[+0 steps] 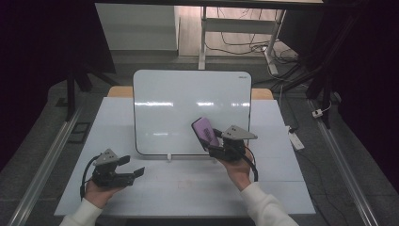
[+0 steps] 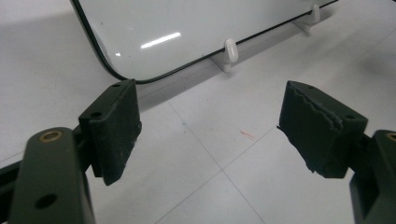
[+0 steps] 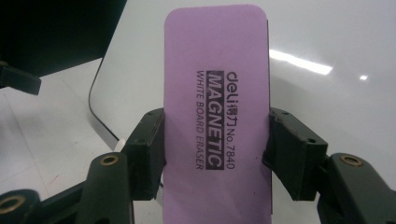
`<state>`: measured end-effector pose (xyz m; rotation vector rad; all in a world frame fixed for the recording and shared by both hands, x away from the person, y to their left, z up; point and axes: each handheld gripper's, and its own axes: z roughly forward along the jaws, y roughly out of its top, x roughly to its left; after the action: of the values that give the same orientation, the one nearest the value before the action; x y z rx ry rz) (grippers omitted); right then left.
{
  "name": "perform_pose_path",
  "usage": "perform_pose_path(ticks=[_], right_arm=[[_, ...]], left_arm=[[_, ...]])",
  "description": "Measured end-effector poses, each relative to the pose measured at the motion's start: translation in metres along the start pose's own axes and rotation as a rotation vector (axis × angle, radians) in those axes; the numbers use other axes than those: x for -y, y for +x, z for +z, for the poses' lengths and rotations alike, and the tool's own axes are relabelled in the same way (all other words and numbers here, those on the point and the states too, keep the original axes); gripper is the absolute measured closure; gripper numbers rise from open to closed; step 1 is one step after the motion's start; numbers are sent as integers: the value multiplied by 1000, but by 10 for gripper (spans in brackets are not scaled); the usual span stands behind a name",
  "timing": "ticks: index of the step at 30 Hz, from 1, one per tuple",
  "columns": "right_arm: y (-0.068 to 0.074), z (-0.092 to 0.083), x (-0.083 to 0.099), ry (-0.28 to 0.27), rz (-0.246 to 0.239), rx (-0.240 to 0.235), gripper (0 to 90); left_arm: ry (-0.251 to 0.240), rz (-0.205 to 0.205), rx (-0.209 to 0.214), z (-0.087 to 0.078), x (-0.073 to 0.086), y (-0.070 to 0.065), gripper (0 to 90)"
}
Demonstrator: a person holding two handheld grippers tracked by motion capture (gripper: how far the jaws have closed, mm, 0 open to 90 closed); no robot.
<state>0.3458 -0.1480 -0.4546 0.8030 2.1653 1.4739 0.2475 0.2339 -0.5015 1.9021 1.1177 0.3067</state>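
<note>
White counter [image 1: 188, 188] carries an upright whiteboard [image 1: 188, 103]; right claw [image 1: 211, 141] clamps a purple eraser [image 1: 205, 130] before it, left claw [image 1: 129, 167] agape, empty.

Eraser [image 1: 205, 131] before whiteboard [image 1: 188, 94], on table [image 1: 188, 188]

My eraser [image 3: 217, 116] at twelve o'clock looks matt purple plastic; the whiteboard [image 3: 327, 56] beyond gleams glossy; my pads [image 3: 289, 149] are ribbed rubber.
</note>
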Motion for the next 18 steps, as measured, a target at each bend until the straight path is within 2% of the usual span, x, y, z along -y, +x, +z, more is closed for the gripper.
perform_pose_path(ticks=[9, 12, 15, 18], right_arm=[[3, 0, 7, -1, 6, -9, 409], [5, 0, 8, -8, 1, -6, 409], [7, 1, 10, -11, 2, -4, 408], [9, 2, 11, -14, 0, -1, 408]], left_arm=[[-44, 7, 12, 1, -10, -11, 221], [-61, 14, 27, 5, -18, -18, 225], [-84, -1, 56, 11, -27, -23, 230], [-105, 18, 52, 16, -36, -32, 233]])
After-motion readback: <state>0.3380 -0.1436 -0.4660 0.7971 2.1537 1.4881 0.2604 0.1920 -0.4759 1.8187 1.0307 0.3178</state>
